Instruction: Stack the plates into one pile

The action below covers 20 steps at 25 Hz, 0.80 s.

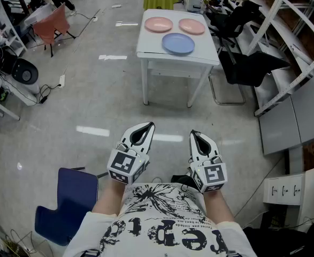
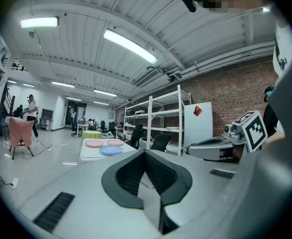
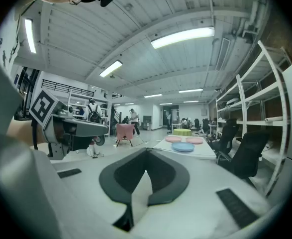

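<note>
While the left tongs (image 1: pixel 145 127) and right tongs (image 1: pixel 196 136) are closed and empty, presumably because nothing is within reach, a pink round plate (image 1: pixel 158 24), second pink plate (image 1: pixel 192 26) and blue round plate (image 1: pixel 178 43) lie unstacked on the white counter (image 1: pixel 150 48) well ahead.

I see bright, even light from ceiling tubes (image 2: pixel 130 46); glare streaks on the floor (image 1: pixel 92 130); gripper views fisheye-warped, corners vignetted black, foreground soft.
</note>
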Each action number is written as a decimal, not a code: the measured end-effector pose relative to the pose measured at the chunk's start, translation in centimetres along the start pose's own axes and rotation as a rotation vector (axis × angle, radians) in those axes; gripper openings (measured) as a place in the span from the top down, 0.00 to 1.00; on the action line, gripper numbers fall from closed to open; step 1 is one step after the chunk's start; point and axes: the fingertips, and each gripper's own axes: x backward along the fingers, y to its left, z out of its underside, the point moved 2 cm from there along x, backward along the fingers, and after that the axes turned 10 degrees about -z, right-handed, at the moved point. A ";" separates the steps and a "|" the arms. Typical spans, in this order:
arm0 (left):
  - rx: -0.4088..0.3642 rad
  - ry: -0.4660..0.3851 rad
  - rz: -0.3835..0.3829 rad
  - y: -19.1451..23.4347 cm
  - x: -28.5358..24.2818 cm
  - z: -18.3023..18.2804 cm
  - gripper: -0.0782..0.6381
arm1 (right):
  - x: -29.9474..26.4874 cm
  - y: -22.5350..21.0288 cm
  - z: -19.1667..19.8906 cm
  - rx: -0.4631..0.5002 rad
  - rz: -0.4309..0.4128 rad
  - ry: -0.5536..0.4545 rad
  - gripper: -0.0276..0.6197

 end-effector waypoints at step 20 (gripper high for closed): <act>0.030 0.030 -0.009 1.8 -3.0 1.1 0.88 | -2.5 -3.3 -0.6 0.005 0.092 -0.031 0.95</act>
